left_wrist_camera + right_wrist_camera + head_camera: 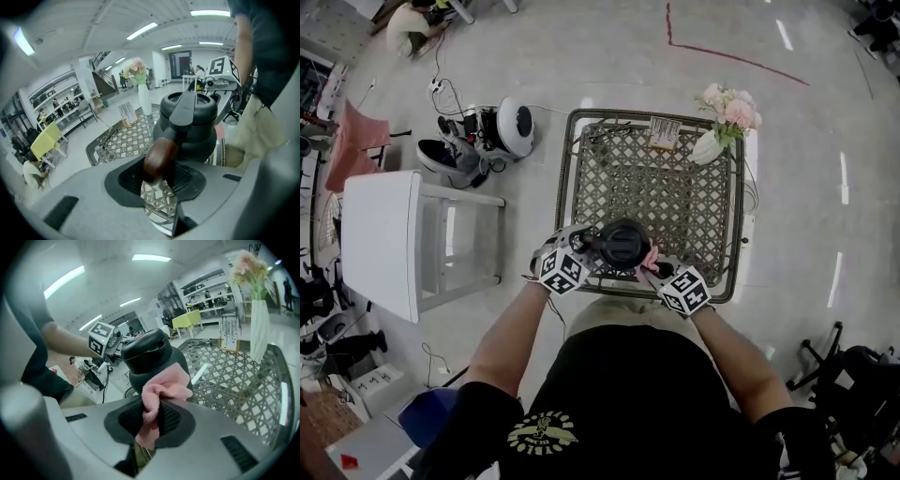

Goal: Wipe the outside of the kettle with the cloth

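Woven lattice bench (656, 178), with the black kettle (623, 244) at its near edge, close to the person; whether its base rests fully on the bench cannot be told. Right gripper (654, 270): fingers clamped on a bunched pink cloth (161, 394), whose loose fold lies against the kettle's side wall below the lid. Left gripper (581, 251): fingers clenched on the brown wooden handle (159, 157), steadying the vessel. A good wipe probably calls for pressing the cloth flat to the wall and sweeping round it in overlapping bands, while the left grip resists tipping.
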A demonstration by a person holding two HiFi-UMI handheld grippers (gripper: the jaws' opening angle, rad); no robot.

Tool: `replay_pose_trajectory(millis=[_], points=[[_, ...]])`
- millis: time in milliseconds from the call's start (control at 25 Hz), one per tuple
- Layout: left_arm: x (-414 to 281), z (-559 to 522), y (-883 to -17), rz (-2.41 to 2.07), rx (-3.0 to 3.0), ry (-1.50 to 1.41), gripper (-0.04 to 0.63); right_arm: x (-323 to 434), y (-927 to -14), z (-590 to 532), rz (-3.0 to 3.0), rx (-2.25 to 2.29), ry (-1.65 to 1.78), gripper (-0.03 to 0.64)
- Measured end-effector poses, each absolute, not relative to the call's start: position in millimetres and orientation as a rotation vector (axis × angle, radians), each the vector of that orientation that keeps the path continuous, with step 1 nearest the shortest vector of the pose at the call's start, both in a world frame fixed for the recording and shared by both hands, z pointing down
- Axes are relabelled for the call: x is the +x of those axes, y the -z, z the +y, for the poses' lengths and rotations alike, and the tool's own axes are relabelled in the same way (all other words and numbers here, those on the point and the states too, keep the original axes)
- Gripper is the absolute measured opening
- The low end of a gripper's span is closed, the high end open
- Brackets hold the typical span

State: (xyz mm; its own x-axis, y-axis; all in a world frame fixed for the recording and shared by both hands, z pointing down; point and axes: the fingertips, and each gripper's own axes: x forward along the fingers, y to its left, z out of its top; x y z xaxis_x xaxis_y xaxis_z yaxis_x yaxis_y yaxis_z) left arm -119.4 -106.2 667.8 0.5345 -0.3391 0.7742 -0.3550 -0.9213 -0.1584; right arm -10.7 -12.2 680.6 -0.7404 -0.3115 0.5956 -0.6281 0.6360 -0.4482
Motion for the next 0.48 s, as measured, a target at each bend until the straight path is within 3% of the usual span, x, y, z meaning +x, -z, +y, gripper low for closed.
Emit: replay_pose_trajectory(millis=[480], points=[[-111.5, -92.2, -663.1, -0.827, 2.575, -1.138, 0.107, 27.9, -668.9, -71.1, -2.392, 0.993, -0.879, 0.041]])
